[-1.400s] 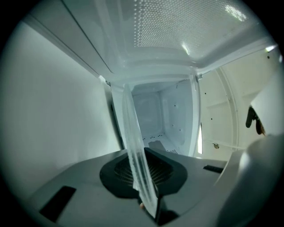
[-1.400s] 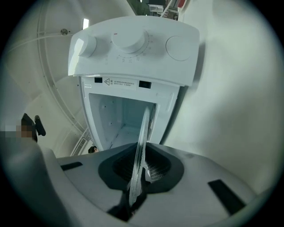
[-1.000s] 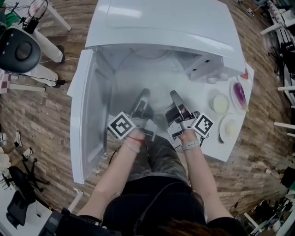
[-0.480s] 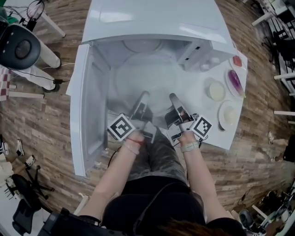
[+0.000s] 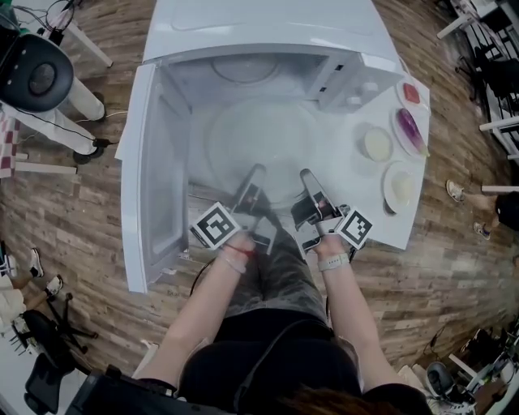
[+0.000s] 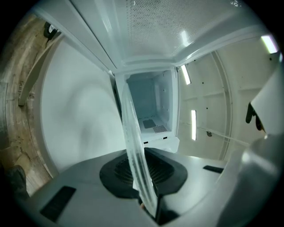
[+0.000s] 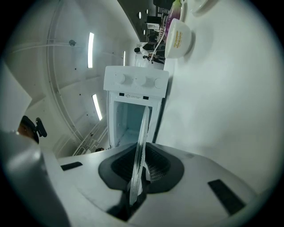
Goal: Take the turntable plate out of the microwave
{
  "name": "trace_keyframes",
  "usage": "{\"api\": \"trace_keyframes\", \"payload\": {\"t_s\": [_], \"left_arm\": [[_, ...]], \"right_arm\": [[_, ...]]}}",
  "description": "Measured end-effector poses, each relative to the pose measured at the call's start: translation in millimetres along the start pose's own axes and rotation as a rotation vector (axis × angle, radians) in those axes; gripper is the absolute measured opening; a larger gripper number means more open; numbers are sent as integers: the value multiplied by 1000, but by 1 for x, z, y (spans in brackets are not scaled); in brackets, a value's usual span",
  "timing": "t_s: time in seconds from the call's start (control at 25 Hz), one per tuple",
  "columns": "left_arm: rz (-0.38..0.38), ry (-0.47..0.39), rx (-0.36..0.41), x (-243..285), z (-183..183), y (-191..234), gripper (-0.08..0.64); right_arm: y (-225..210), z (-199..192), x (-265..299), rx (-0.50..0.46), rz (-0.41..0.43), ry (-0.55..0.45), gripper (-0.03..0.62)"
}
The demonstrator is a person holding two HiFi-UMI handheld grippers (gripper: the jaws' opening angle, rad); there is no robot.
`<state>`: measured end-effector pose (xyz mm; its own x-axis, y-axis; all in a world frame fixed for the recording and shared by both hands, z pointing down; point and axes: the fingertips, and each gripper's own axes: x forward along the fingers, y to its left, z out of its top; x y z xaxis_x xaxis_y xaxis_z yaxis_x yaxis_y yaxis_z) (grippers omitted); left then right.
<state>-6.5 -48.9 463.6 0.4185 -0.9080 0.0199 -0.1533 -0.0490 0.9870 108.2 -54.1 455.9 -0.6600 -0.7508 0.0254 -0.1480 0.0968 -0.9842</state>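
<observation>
The clear glass turntable plate [image 5: 259, 142] hangs level in front of the open white microwave [image 5: 259, 24], over the white table. My left gripper [image 5: 253, 180] is shut on the plate's near rim at its left. My right gripper [image 5: 310, 180] is shut on the same rim at its right. In the left gripper view the plate [image 6: 135, 150] runs edge-on between the jaws of the left gripper [image 6: 144, 177], with the microwave cavity [image 6: 153, 111] beyond. The right gripper view shows the rim [image 7: 142, 146] pinched in the right gripper [image 7: 140, 173], facing the microwave [image 7: 133, 106].
The microwave door [image 5: 150, 178] stands swung open at the left. On the white table [image 5: 365, 219] to the right sit a cream bowl [image 5: 377, 144], a purple dish [image 5: 410, 130], a white dish [image 5: 401, 188] and a small red one [image 5: 411, 93]. A chair base [image 5: 36, 77] stands on the floor at left.
Both grippers have drawn the plate back toward me, out of the cavity. More of the disc now shows in front of the microwave.
</observation>
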Motion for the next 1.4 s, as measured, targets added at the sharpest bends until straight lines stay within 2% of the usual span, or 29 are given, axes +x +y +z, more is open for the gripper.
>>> {"api": "trace_keyframes", "payload": {"t_s": [0.48,0.64,0.8,1.4], "left_arm": [[5,57,19,-16,-31,6,37],[17,71,-16,-21,-43,10,37],[19,93,17,-26,-49,11,37],[34,154,13,-38,-81,21,38]], "right_arm": [[-13,-8,-40,11,-28,-42,48],[-17,-12,-51,24,-35,-59,48],[-21,-15,-61,35,-45,-71,48],[-37,-21,-98,57,-72,-121,48]]}}
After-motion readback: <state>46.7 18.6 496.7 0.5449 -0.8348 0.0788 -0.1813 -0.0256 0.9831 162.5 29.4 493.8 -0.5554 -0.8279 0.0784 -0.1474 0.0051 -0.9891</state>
